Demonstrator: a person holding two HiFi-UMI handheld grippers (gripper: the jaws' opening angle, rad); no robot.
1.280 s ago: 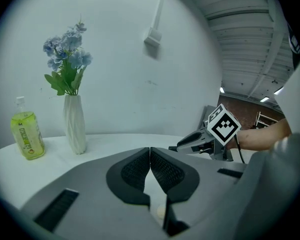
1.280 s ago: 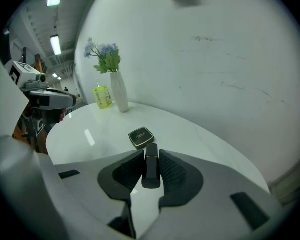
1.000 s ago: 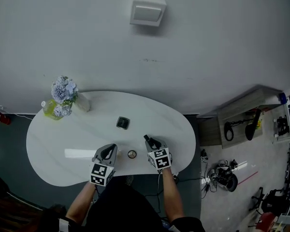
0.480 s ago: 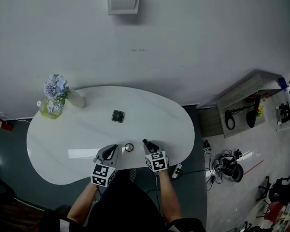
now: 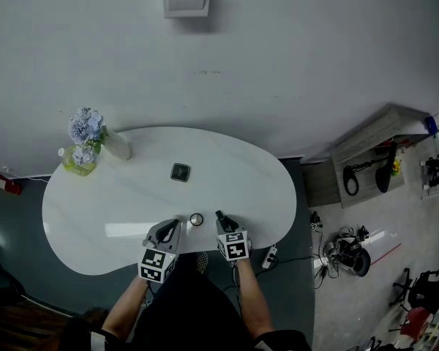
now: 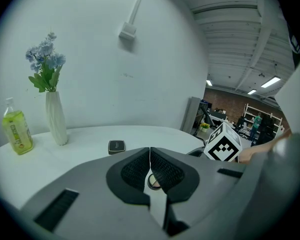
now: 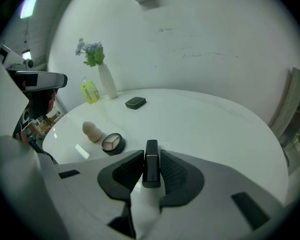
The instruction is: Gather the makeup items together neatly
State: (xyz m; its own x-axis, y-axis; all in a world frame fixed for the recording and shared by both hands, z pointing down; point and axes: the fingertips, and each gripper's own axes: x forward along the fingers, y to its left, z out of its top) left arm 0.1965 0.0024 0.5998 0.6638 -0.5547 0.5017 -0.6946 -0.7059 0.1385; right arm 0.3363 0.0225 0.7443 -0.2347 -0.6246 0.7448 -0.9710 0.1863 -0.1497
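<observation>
Presently, the right gripper [image 7: 151, 166] is clamped on a black lipstick tube [image 7: 151, 170] at the near edge of the white table [image 5: 95, 210]. The left gripper [image 6: 150, 169] has its jaws together and holds nothing. A round eyeshadow compact [image 7: 112, 143] and a beige sponge [image 7: 92, 131] lie just beside each other. A square black compact [image 7: 135, 102] sits well apart, farther in.

Judged step: bringing the lipstick to the group. The next move calls for a gentle placement beside the round compact, without nudging it.

The right gripper [image 7: 151, 171] clamps a black rectangular lipstick tube [image 7: 151, 169] between its jaws at lower centre, above the white tabletop [image 7: 215, 129].
</observation>
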